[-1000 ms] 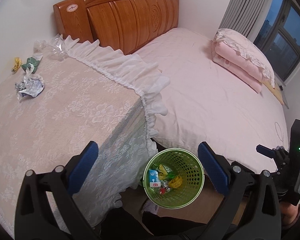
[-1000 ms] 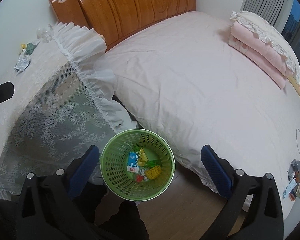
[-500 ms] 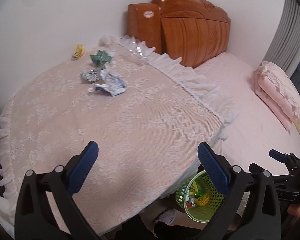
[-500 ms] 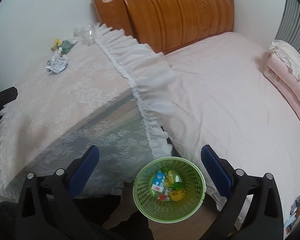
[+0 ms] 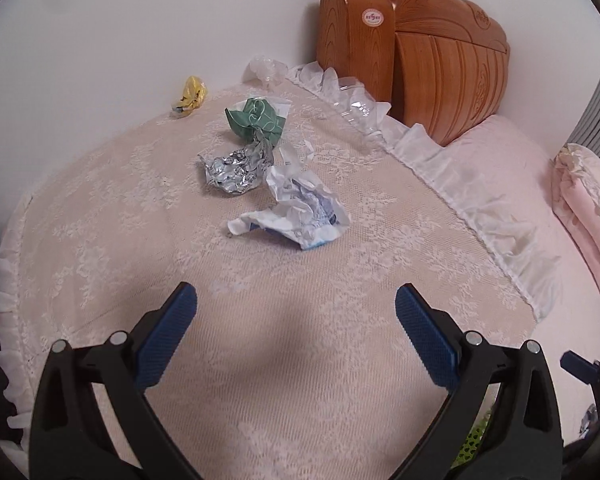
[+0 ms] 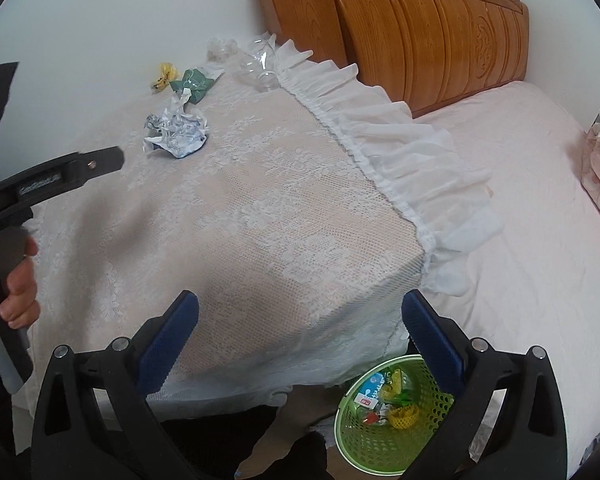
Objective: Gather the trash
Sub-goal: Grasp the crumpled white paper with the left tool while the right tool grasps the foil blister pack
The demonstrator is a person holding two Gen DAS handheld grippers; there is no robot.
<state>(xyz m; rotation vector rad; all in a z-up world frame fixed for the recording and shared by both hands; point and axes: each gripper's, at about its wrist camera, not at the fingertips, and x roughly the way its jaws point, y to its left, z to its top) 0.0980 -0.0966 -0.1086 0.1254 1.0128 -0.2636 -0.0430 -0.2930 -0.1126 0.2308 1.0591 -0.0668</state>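
Trash lies at the far side of a lace-covered table point(image 5: 300, 360): a crumpled white and blue paper point(image 5: 296, 210), a silver foil wrapper point(image 5: 232, 168), a green wrapper point(image 5: 256, 120), a small yellow wrapper point(image 5: 190, 92) and clear plastic point(image 5: 356, 108). My left gripper point(image 5: 296, 320) is open and empty above the table, short of the paper. My right gripper point(image 6: 300, 328) is open and empty over the table's near right corner. The green basket point(image 6: 380, 444) with several pieces of trash stands on the floor below it. The paper point(image 6: 178, 136) also shows in the right wrist view.
A bed with a pink sheet point(image 6: 520, 200) and a wooden headboard point(image 6: 420, 20) stands right of the table. Folded pink bedding point(image 5: 588, 208) lies on it. A white wall point(image 5: 140, 20) runs behind the table. The hand holding the left gripper point(image 6: 18, 292) shows at the left.
Both grippers have swung left and up from the basket toward the table. The left one has come closer to the trash pile. Both jaws stayed open.
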